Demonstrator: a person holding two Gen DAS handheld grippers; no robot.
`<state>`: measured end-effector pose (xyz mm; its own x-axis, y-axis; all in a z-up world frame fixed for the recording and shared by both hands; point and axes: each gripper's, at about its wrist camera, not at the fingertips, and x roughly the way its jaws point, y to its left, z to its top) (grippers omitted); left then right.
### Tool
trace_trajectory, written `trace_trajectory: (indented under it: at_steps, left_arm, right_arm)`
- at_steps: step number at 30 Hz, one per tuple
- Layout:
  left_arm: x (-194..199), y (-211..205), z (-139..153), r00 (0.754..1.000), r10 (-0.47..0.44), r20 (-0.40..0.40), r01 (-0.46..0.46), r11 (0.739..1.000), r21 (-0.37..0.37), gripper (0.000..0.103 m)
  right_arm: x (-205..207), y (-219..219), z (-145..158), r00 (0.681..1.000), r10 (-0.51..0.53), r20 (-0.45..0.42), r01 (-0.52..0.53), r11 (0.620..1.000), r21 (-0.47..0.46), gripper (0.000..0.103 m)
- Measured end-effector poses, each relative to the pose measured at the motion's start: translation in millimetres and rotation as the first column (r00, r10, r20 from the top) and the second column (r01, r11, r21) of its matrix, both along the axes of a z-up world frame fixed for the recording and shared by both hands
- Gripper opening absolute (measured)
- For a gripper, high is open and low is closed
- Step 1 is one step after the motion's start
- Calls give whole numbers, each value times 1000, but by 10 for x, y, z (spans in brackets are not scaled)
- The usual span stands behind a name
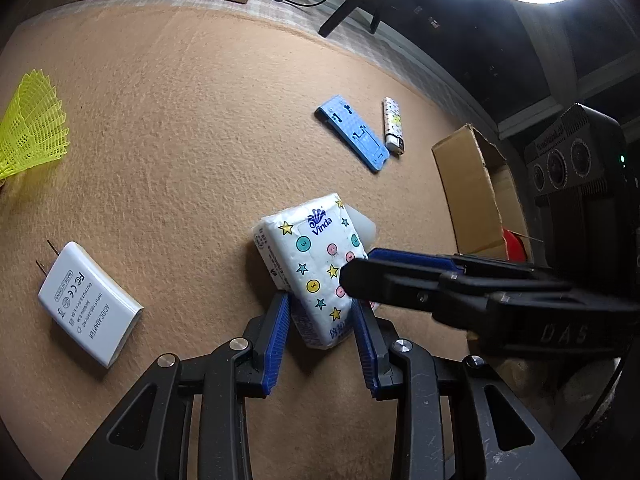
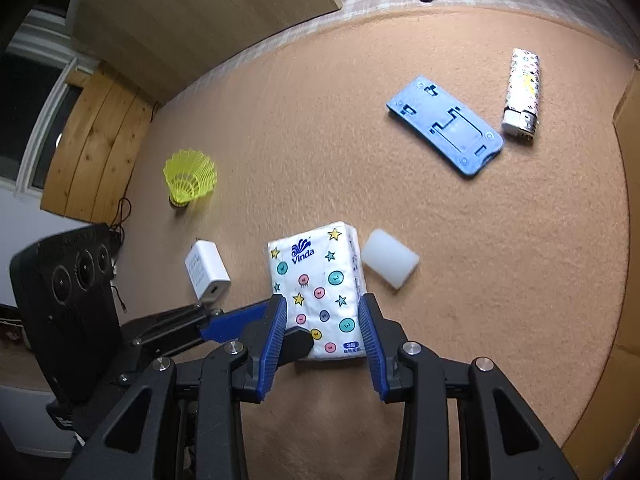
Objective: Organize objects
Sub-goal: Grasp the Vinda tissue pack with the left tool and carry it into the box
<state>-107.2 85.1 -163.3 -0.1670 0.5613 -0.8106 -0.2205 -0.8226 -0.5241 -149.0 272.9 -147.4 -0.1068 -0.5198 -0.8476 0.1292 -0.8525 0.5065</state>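
Note:
A white Vinda tissue pack [image 1: 316, 264] with stars and buttons lies on the tan mat. Both grippers are at it. My left gripper [image 1: 320, 312] has its blue pads on either side of the pack's near end, touching it. My right gripper [image 2: 323, 312] straddles the same pack [image 2: 316, 284] from another side, its pads close against the pack's edges. In the left wrist view the right gripper's fingers [image 1: 400, 276] reach in from the right over the pack. A white block [image 2: 390, 264] lies just right of the pack.
A blue phone stand [image 2: 444, 126] and a patterned lighter [image 2: 522, 92] lie farther off. A white power adapter [image 1: 88, 304] and a yellow shuttlecock [image 2: 190, 178] lie to the left. An open cardboard box [image 1: 472, 196] stands at the right, something red inside.

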Motion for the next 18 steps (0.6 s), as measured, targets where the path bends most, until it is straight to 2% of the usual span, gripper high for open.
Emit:
trace_trajectory:
  at_steps: [7, 18]
  left_arm:
    - [128, 104, 91, 1000, -25, -12, 25, 1000, -1, 33]
    - [338, 597, 519, 989, -112, -94, 114, 993, 20, 33]
  right_arm:
    - [164, 129, 74, 1000, -23, -13, 22, 1000, -8, 35]
    - [466, 643, 502, 989, -109, -104, 106, 994, -31, 35]
